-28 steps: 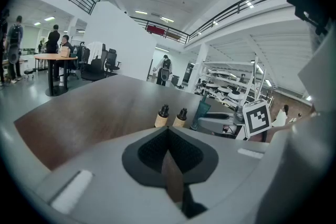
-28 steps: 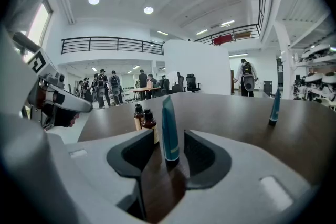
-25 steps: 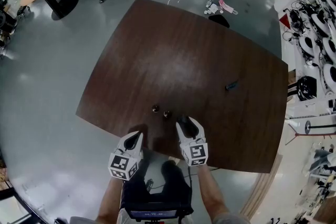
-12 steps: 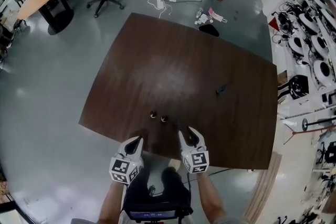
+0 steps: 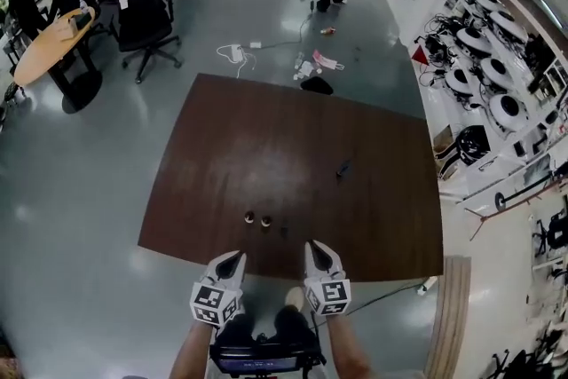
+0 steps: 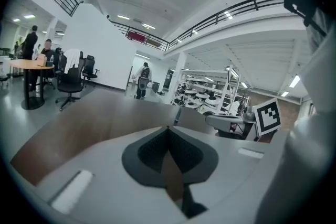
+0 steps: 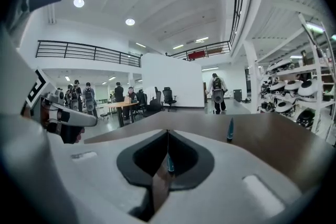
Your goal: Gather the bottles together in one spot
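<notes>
Two small dark bottles (image 5: 249,216) (image 5: 265,222) stand close together near the front edge of the brown table (image 5: 293,138). A slim teal bottle (image 5: 284,232) stands just to their right; it also shows beyond the right jaws as the near teal bottle (image 7: 170,163). A further teal bottle (image 5: 342,166) (image 7: 230,130) stands apart, towards the table's right. My left gripper (image 5: 232,258) (image 6: 168,128) hangs shut and empty at the table's front edge. My right gripper (image 5: 316,249) (image 7: 168,131) has just been closing, with nothing between its jaws.
Office chairs (image 5: 142,22) and a round wooden table (image 5: 44,58) with people stand at the far left. Cables and small litter (image 5: 306,67) lie on the floor beyond the table. Shelves with white gear (image 5: 497,102) line the right side.
Both grippers have lifted and drawn back from the bottles to the table's front edge. The right jaws, open beside the slim bottle before, are now closed and empty.
</notes>
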